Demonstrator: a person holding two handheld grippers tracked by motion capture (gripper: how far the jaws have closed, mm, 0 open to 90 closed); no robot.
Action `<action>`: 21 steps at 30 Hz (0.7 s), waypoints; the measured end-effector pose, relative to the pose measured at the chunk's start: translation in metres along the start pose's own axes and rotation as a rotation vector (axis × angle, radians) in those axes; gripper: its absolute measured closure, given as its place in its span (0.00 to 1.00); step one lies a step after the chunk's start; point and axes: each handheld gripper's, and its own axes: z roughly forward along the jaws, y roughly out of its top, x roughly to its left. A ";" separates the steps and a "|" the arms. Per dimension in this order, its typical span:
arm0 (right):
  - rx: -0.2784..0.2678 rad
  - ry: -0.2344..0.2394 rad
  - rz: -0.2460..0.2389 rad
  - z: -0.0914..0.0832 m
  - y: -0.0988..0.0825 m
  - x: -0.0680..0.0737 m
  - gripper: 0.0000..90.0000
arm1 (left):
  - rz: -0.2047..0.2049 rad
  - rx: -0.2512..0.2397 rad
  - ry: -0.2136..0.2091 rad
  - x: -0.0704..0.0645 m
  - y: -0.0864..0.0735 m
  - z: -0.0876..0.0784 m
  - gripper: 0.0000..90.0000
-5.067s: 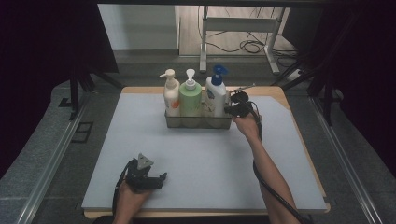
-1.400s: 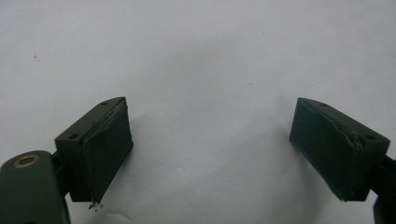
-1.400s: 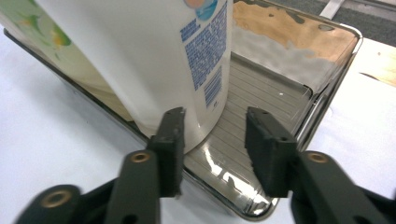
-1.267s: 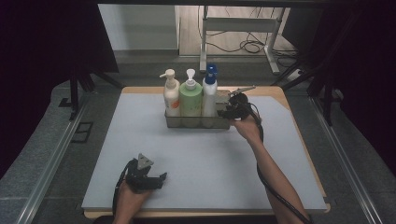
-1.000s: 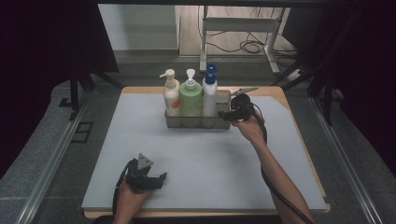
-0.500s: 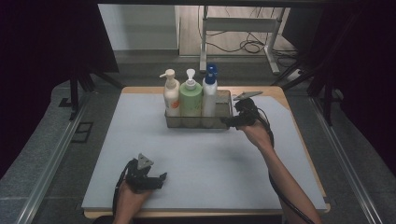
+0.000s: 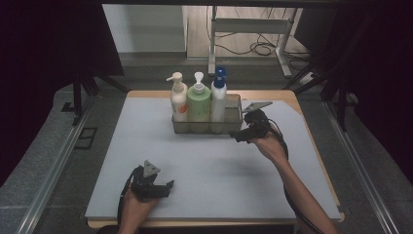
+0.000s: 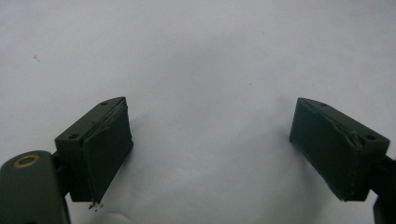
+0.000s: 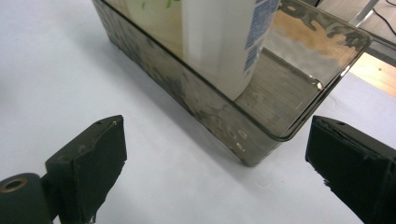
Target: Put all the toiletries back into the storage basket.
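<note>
The blue-capped bottle (image 7: 218, 100) stands upright in the clear bin (image 7: 235, 109) at the table's 12 o'clock, third in a row beside the green bottle (image 7: 198, 103) and the white bottle (image 7: 178, 99). The right gripper (image 7: 239, 136) sits at the bin's 4 o'clock; its jaws have just been opening and are spread, with nothing between them. The left gripper (image 7: 165, 187) rests at 7 o'clock on the grey mat (image 7: 146, 126), jaws spread.

- The right gripper (image 7: 242, 136) is held out at the end of a stretched forearm (image 7: 297, 185), its jaws pointing left in the high view.
- Its jaws have just been opening and stand wide, with nothing between them.
- The left gripper (image 7: 164, 185) rests low near the body, jaws spread and empty.
</note>
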 end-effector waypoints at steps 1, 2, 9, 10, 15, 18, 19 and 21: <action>-0.001 0.001 0.000 -0.001 -0.001 0.001 0.06 | 0.000 0.000 0.000 0.000 0.000 0.000 0.14; 0.000 0.003 -0.001 -0.001 -0.002 0.002 0.06 | 0.000 0.000 0.000 0.000 0.000 0.000 0.14; 0.005 0.017 -0.020 -0.006 -0.010 0.009 0.02 | 0.000 0.000 0.000 0.000 0.000 0.000 0.14; 0.008 0.019 -0.024 -0.007 -0.012 0.009 0.01 | 0.000 -0.001 0.000 0.000 0.000 0.000 0.14; 0.011 0.025 -0.033 -0.010 -0.021 0.012 0.00 | 0.001 -0.002 0.001 0.000 0.000 0.000 0.14; 0.010 0.018 -0.038 -0.013 -0.026 0.013 0.00 | 0.002 -0.002 0.001 0.000 0.000 0.000 0.14; 0.011 0.017 -0.040 -0.015 -0.028 0.013 0.00 | 0.001 -0.002 0.001 0.000 0.000 0.000 0.14; 0.011 0.017 -0.041 -0.017 -0.032 0.014 0.00 | 0.002 -0.002 0.001 0.000 0.000 0.000 0.14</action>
